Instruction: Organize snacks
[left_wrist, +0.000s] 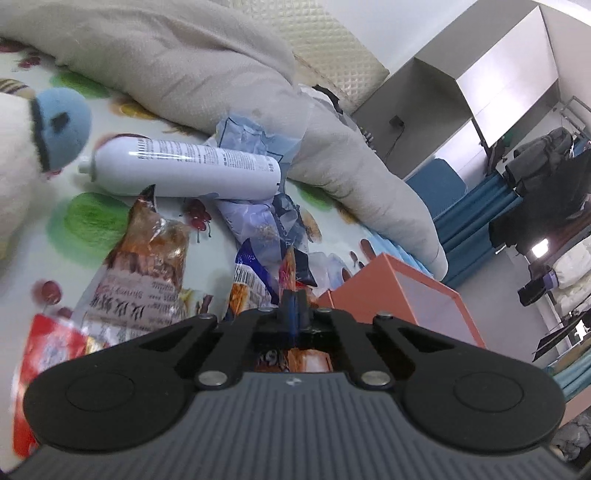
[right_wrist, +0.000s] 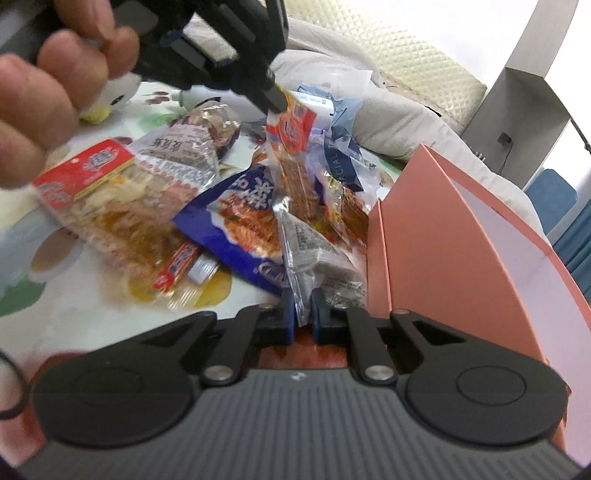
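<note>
Several snack packets lie in a heap on a fruit-print sheet (left_wrist: 74, 258). My left gripper (left_wrist: 293, 299) is shut on the top edge of an orange snack packet (right_wrist: 295, 147); in the right wrist view this gripper (right_wrist: 275, 101) holds the packet up over the heap. My right gripper (right_wrist: 303, 314) is shut on a grey foil packet (right_wrist: 314, 251) by its corner. A blue packet (right_wrist: 236, 218) and a red-topped clear packet (right_wrist: 92, 184) lie to the left. An open orange box (right_wrist: 461, 236) stands right of the heap, also in the left wrist view (left_wrist: 399, 295).
A white spray can (left_wrist: 184, 170) lies across the sheet behind the snacks. A plush toy (left_wrist: 37, 147) sits at the left. A beige pillow (left_wrist: 184, 62) and crumpled blue wrappers (left_wrist: 251, 136) lie behind. The bed edge drops off at the right.
</note>
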